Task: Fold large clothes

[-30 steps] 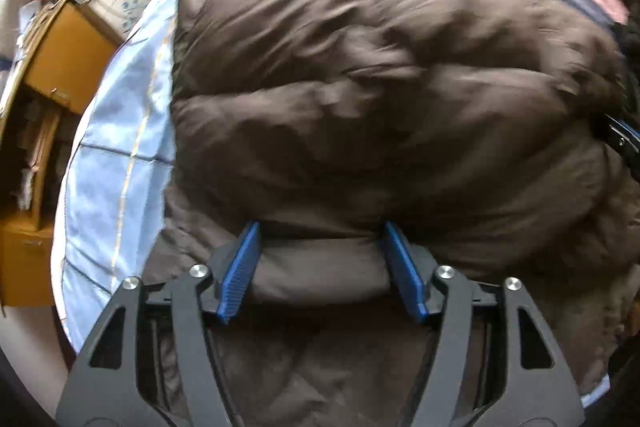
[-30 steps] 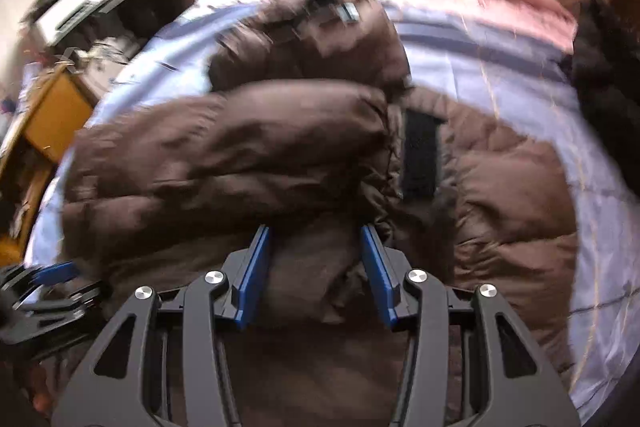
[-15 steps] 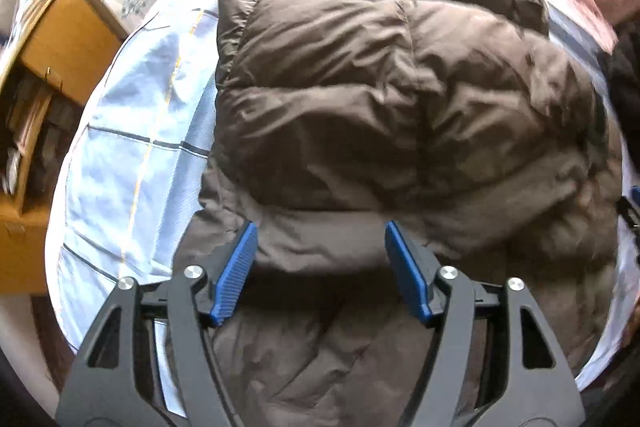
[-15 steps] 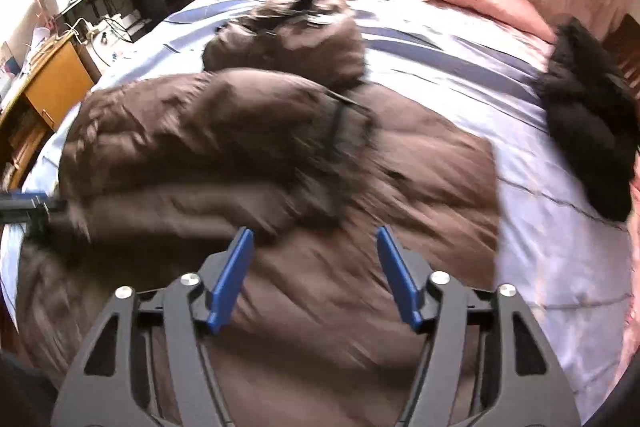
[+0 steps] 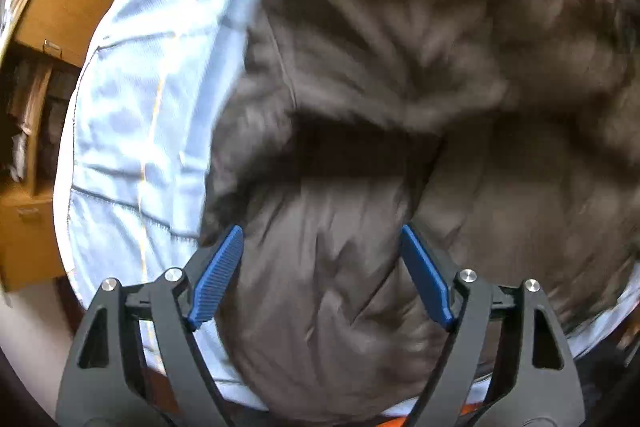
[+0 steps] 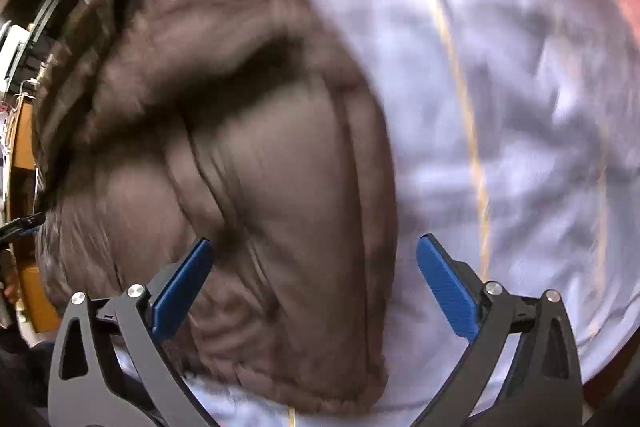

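Looking along my left tool (image 5: 320, 279), I see its blue pads (image 5: 218, 277) spread wide, with the brown puffer jacket (image 5: 380, 75) bulging up between them; nothing is pinched, though the left pad sits right at the jacket's edge. The jacket lies folded over itself on the bed's pale blue sheet (image 5: 132, 115), much of it smeared by motion blur. A wooden cabinet (image 5: 52, 11) stands beside the bed at the far left.

From my right tool (image 6: 316, 285), the fingers are likewise wide apart and hold nothing. The brown puffer jacket (image 6: 240, 155) fills the left half of the view, its hem corner reaching down between the pads (image 6: 182, 293). The sheet (image 6: 520, 107), crossed by a thin yellow stripe, covers the right half. The right pad hangs over bare sheet.
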A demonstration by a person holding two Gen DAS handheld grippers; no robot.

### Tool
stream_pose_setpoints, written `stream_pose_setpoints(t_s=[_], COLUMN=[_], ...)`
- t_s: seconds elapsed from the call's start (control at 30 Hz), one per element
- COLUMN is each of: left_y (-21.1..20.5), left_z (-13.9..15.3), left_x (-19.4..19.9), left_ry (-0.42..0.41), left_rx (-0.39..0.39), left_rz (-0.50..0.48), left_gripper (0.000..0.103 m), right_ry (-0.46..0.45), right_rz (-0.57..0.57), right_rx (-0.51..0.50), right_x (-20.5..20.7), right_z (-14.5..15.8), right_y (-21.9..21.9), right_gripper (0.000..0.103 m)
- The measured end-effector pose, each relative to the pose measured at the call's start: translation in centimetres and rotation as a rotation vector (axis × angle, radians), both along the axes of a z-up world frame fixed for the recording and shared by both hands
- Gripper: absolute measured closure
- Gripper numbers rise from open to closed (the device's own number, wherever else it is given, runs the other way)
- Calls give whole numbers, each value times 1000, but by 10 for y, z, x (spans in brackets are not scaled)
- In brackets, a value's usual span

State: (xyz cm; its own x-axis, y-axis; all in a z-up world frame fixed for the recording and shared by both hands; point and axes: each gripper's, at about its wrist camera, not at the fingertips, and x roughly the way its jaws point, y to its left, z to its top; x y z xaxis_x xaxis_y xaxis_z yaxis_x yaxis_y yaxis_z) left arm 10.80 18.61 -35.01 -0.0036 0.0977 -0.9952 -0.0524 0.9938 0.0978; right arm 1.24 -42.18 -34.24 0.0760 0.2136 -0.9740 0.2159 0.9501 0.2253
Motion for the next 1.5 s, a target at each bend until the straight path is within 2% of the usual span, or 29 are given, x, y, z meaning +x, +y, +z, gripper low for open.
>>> stream_pose_setpoints(t_s=[0.03,0.07,0.1,0.13,0.2,0.23,0.37,0.47,0.5,0.53,0.57,0.6,0.63,0.7,0.73,0.77,0.8,0.9,1.0,1.03,1.1,1.2,1.27,1.37,1.43,1.5], left_y=[-4,-7,-11,-13,-12,-10,5,10,14,16,18,22,24,23,21,17,12,-22,-59,-78,-103,-108,-108,-117,-111,-108], left_z=[-12,-18,-26,-30,-31,-31,-38,-45,-44,-42,-36,-24,-10,25,41,57,70,99,108,106,97,71,46,5,-17,-24], left_x=[-4,-6,-8,-9,-8,-9,-24,-37,-36,-35,-34,-34,-34,-30,-28,-24,-18,5,29,35,57,83,90,97,100,105], left_ry=[32,44,50,54,67,73,96,129,130,123,113,84,38,-97,-166,-240,-303,-459,-566,-577,-547,-501,-449,-299,-224,-189], left_rx=[48,76,122,155,186,191,231,219,210,206,212,244,276,281,253,210,172,93,34,18,10,-30,-36,25,2,-18], left_rz=[-45,-76,-120,-140,-139,-135,-159,-165,-166,-159,-153,-149,-146,-130,-124,-123,-124,-139,-144,-141,-127,-106,-95,-101,-66,-50], left_gripper=[20,17,16,15,15,15,13,8,8,8,9,9,9,10,10,10,10,12,13,13,13,13,14,10,7,6], right_ry=[28,46,60,63,48,48,130,188,186,179,168,130,80,-41,-132,-201,-260,-366,-529,-563,-604,-616,-621,-545,-477,-500], right_rz=[0,-8,-47,-63,18,54,67,53,70,69,43,-17,-61,-160,-209,-206,-161,-60,83,110,150,185,212,215,232,289], right_rx=[19,65,177,208,172,150,178,198,175,164,134,69,33,-37,-78,-100,-115,-117,-72,-52,-5,34,-22,-63,-118,-211], right_x=[-4,-8,-15,-17,-19,-25,-55,-66,-63,-58,-53,-48,-46,-40,-34,-25,-10,30,77,86,112,157,179,206,212,210], right_z=[-9,-17,-25,-24,-10,-3,-11,-22,-22,-21,-17,-5,7,34,53,67,83,105,116,114,113,101,87,49,14,-3], right_y=[2,4,7,9,27,37,40,37,37,35,30,18,9,-9,-14,-11,0,32,101,103,136,180,204,223,229,240], right_gripper=[3,11,50,69,85,88,88,86,79,65,55,32,22,22,27,34,46,60,60,60,60,60,60,60,61,61])
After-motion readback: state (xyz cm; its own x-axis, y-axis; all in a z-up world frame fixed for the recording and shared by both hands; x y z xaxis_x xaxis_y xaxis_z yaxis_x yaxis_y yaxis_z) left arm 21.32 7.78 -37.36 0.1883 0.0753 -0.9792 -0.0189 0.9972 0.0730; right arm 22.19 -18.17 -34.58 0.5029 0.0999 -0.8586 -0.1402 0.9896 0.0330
